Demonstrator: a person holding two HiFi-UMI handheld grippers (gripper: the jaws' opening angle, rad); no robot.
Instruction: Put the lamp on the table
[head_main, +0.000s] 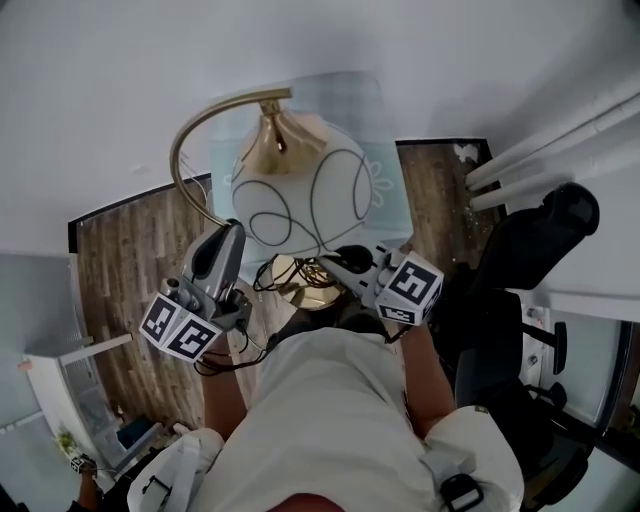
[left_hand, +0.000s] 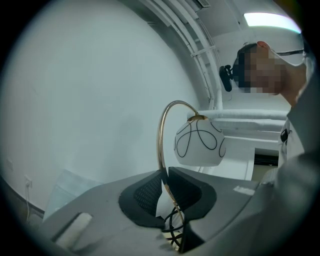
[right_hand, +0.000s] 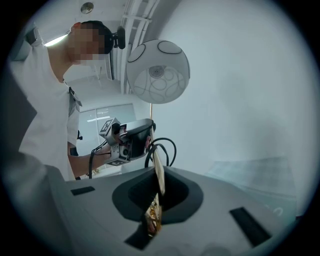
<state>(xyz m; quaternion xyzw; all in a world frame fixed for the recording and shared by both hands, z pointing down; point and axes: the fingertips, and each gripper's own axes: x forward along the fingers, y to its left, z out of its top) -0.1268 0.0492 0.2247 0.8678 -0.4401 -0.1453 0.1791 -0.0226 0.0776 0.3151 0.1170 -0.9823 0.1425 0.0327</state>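
So the lamp (head_main: 300, 185) is up in the air by the glass table (head_main: 390, 165) — left gripper (head_main: 230, 232) pinched on the brass stem (left_hand: 162, 140), right gripper (head_main: 340, 262) shut on the base rim (right_hand: 158, 174) — probably top-heavy, shade (left_hand: 199, 144) looks breakable, so grip metal only.

Glass tbl (head_main: 386, 130) on wood floor (head_main: 120, 290), nr wall (head_main: 100, 80).
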